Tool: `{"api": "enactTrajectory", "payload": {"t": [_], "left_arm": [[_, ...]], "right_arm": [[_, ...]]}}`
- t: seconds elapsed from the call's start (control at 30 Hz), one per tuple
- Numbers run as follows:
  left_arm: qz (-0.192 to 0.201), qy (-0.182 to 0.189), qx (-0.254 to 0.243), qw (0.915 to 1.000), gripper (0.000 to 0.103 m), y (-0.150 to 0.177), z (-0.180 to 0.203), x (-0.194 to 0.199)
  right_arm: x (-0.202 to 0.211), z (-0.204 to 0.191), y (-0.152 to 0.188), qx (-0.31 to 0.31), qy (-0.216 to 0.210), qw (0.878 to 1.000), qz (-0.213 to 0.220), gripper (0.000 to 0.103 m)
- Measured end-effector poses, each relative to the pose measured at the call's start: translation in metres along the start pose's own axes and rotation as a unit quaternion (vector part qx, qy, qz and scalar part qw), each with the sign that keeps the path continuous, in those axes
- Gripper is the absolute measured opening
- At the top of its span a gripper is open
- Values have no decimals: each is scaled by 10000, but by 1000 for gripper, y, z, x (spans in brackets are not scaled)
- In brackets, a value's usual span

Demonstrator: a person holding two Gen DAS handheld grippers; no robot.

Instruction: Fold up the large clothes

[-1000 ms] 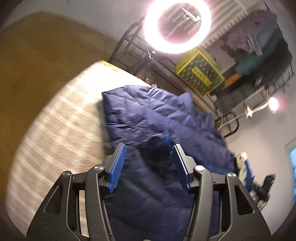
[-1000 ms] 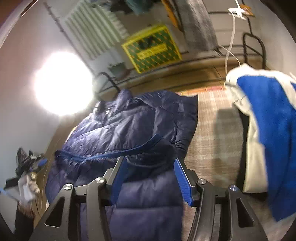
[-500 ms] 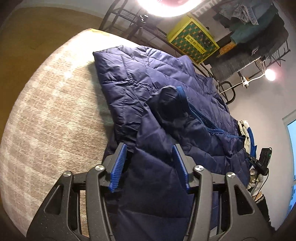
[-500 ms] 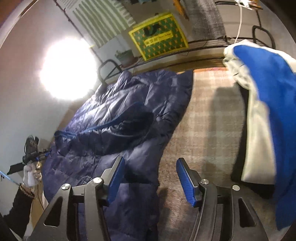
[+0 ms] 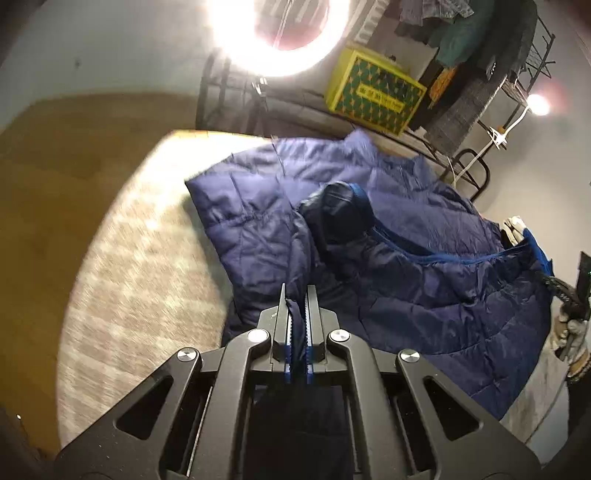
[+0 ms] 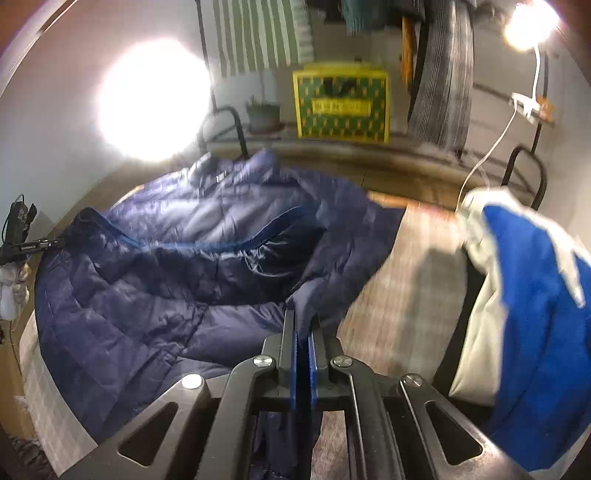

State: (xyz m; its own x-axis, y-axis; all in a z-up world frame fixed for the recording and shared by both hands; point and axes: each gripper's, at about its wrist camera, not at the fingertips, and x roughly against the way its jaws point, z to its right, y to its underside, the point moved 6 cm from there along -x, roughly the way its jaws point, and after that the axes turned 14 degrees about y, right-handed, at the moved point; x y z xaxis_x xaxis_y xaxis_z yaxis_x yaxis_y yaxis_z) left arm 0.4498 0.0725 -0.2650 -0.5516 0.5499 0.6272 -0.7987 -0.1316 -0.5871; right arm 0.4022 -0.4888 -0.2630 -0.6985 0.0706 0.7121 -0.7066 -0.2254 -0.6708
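Note:
A large navy puffer jacket point(image 5: 424, 266) lies spread on a plaid-covered bed point(image 5: 140, 258), with one sleeve folded across its middle and a blue zipper line showing. My left gripper point(image 5: 296, 295) is shut on the jacket's near hem edge. In the right wrist view the jacket point(image 6: 166, 266) fills the left and centre, and my right gripper point(image 6: 303, 314) is shut on its near hem at the other corner. Fabric hangs down between both pairs of fingers.
A blue and white garment point(image 6: 524, 314) is piled on the bed to the right of the jacket. A bright ring light point(image 5: 273, 33), a yellow crate point(image 6: 341, 103) and a metal rack with hanging clothes point(image 5: 480, 55) stand behind the bed.
Both grippers were open over the jacket's near edge; now both have closed on the hem. The views have tilted up slightly.

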Motion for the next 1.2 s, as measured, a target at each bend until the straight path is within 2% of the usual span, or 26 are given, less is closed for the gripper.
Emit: {"api": "enactTrajectory", "payload": {"t": [0.27,0.43,0.6,0.67,0.77,0.87,0.93,1.03,1.1,1.2], "left_arm": [[705,-178,55,9973,3,-52,-5,11],[954,-350,336,9943,3,-98,-19,-22],[940,-944,58,9911,3,-135,-27,-66],[822,-1221,97,9891,3,-140,-38,-87],[678,-1437,210,9871,3,-135,-56,-113],[323,-1709,176,9846,5,-123,-71,-144],[168,-1903,89,9815,15,-116,-74,-159],[149,-1943,-6,9808,18,-115,-68,-159],[184,-1857,-49,9824,20,-120,-65,-149],[374,-1834,-224,9821,20,-126,-53,-118]], "right_arm": [[19,7,-54,-54,589,9954,752,1],[-24,20,-99,-358,869,9918,862,1],[-76,23,-125,-185,1302,9884,757,1],[-103,23,-132,-143,1466,9869,651,1],[-138,19,-127,-26,1638,9858,360,1],[-167,14,-118,147,1718,9850,28,1],[-179,14,-113,215,1703,9850,-157,2],[-183,13,-109,323,1680,9846,-345,7],[-175,13,-110,434,1708,9836,-380,33],[-156,18,-111,404,1510,9875,-226,34]]}}
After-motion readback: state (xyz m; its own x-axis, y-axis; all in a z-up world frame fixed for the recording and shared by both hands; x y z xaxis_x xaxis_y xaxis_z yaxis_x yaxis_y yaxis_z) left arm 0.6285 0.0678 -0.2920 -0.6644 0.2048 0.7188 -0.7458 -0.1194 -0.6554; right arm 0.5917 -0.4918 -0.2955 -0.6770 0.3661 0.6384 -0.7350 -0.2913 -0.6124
